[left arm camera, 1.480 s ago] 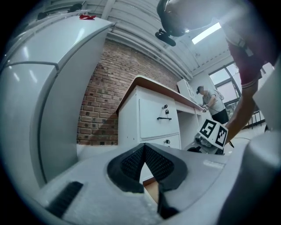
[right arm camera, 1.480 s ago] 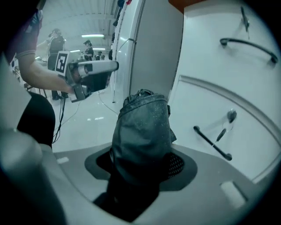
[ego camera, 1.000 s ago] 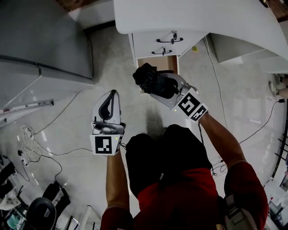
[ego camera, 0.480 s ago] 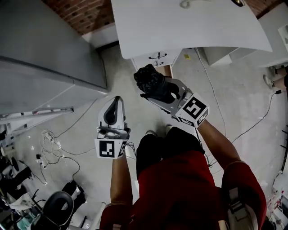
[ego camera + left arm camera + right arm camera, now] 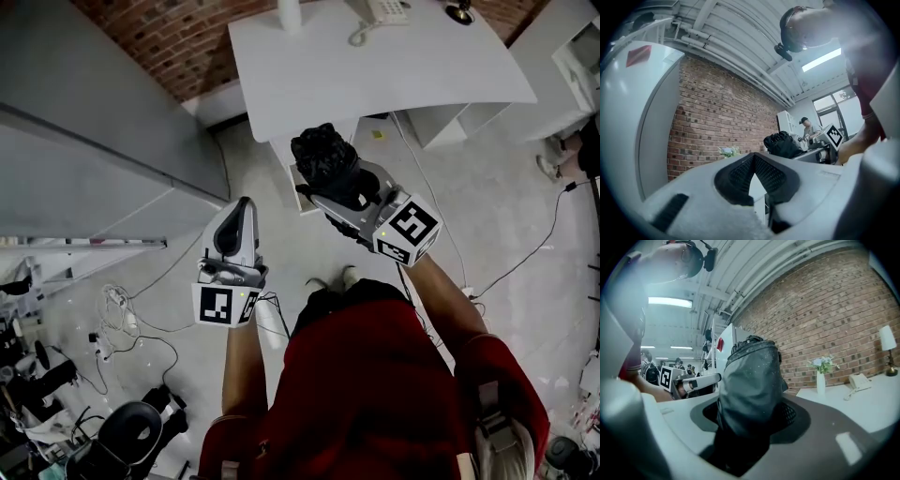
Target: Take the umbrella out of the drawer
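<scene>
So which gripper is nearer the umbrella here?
Right. The right gripper is shut on the black umbrella; the left gripper, jaws together and empty, is apart to its left.

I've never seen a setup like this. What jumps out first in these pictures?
The black folded umbrella clamped in the right gripper, held up in front of the person, draws the eye first. Beside it the left gripper is shut on nothing, and beyond both stands a white desk against a red brick wall.

umbrella [image 5: 750,376]: lower end hidden between jaws | telephone [image 5: 386,11]: cut by top edge
</scene>
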The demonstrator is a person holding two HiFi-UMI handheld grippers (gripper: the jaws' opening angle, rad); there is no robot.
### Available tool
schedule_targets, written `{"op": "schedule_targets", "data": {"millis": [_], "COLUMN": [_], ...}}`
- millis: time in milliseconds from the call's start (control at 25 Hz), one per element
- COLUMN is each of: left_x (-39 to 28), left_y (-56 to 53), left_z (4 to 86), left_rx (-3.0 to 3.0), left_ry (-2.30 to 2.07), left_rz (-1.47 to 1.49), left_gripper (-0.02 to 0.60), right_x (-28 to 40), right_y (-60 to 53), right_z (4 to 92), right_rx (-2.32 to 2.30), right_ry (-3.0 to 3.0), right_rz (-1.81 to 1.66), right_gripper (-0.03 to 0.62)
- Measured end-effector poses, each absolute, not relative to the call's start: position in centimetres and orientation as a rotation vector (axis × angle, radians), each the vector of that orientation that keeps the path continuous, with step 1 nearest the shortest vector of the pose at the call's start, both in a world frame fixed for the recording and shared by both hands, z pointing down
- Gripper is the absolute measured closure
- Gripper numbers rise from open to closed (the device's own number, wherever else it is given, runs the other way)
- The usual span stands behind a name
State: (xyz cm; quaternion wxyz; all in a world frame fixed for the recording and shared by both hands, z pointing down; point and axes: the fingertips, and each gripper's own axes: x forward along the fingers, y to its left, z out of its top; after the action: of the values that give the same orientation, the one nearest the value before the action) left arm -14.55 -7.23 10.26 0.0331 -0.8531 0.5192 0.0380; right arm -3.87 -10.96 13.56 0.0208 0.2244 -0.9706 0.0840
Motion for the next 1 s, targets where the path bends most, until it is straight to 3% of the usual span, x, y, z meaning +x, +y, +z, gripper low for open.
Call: {"op": "schedule_targets", "data": {"millis": [560,1000], "left_x": [-8.8,-9.9], "left_y": [-3.4,-3.5], "left_z": [6.7,6.4], "left_rx": [-2.628,-2.651], "left_ry": [1.521,1.535], "left_rz": [0.176,0.174], "left_gripper": [0.578,0.578], "right_x": [4.5,4.8], "right_y": [-6.1,-5.9], "right_z": [9.1,8.3], "right_rx": [0.823,0.846], "right_ry": [-3.082,-3.076], "right_rz": [0.197,0.204], "right_gripper": [0.327,0.327]}}
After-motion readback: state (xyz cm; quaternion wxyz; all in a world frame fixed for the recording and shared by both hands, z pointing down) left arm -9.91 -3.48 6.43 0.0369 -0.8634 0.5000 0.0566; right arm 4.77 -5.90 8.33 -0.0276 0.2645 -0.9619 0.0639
